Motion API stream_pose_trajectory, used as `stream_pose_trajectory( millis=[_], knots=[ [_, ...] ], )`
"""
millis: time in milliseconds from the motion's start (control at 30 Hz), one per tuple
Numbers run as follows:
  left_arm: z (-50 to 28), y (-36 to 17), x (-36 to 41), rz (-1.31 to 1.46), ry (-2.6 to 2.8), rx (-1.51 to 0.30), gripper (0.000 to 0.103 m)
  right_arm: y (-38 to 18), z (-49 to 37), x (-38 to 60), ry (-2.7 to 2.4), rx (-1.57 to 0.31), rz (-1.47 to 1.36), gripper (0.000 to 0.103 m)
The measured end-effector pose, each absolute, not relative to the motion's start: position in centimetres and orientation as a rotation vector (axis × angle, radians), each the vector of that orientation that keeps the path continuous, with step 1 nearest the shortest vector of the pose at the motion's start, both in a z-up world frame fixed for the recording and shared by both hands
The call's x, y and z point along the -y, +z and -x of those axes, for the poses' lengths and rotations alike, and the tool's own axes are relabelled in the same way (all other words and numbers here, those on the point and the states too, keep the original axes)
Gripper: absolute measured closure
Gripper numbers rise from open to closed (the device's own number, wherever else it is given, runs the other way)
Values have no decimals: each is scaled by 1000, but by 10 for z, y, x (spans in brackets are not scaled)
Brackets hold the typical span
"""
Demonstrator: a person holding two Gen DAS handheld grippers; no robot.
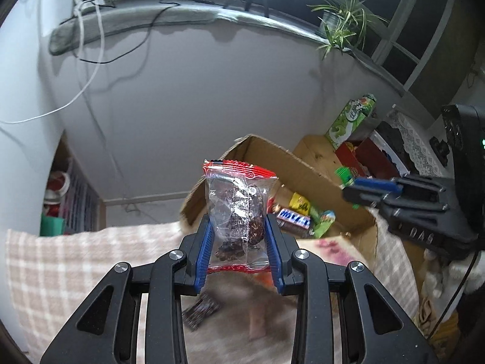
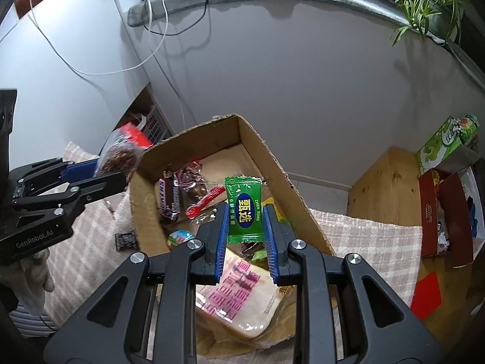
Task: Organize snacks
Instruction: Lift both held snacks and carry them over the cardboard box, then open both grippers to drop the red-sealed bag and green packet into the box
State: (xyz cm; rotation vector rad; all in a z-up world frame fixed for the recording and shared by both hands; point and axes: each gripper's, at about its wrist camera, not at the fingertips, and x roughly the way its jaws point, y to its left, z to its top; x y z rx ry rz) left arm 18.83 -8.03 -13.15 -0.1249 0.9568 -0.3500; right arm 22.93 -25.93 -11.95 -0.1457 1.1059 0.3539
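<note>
The left gripper [image 1: 239,227] is clenched on a clear snack packet [image 1: 238,212] with red crimped ends and dark pieces inside, its blue pads pressing both sides of the wrapper. The packet stands upright, lifted off the checked cloth [image 1: 75,261], just to the left of the cardboard box [image 2: 266,157] as the right wrist view shows it.

The right gripper [image 2: 246,215] is clenched on a green candy packet [image 2: 244,209] with a blue oval label, held upright above the open box. Below it, inside the box, lie a chocolate bar [image 2: 168,200] in a dark wrapper, a clear packet with red print [image 2: 200,194], a small green wrapper [image 2: 260,254] and a large flat pale bag with pink lettering [image 2: 239,291] at the near end.

A small dark sachet [image 2: 125,241] lies on the checked cloth just outside the box's left wall. To the right of the box stand a wooden crate [image 2: 385,188], a red carton [image 2: 445,221] and a green juice carton [image 2: 448,142]. A potted plant [image 2: 424,6] sits on the windowsill beyond the box.
</note>
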Motion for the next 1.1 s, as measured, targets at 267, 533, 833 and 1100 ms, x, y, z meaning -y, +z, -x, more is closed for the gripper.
stream_pose_trajectory(
  millis=[267,533,833,1100],
  knots=[
    [-209,-139,107,99,-367,-968,71,-137,-242,261,349,-1135,146,80],
    [-219,-145,112,88,-377,-978,71,-144,-249,258,353,-1147,161,80],
    [-221,-147,114,69,-377,-993,67,-144,-250,253,337,-1143,189,64],
    [-218,-143,110,68,-369,-982,67,-135,-243,253,330,-1130,190,58]
  ],
)
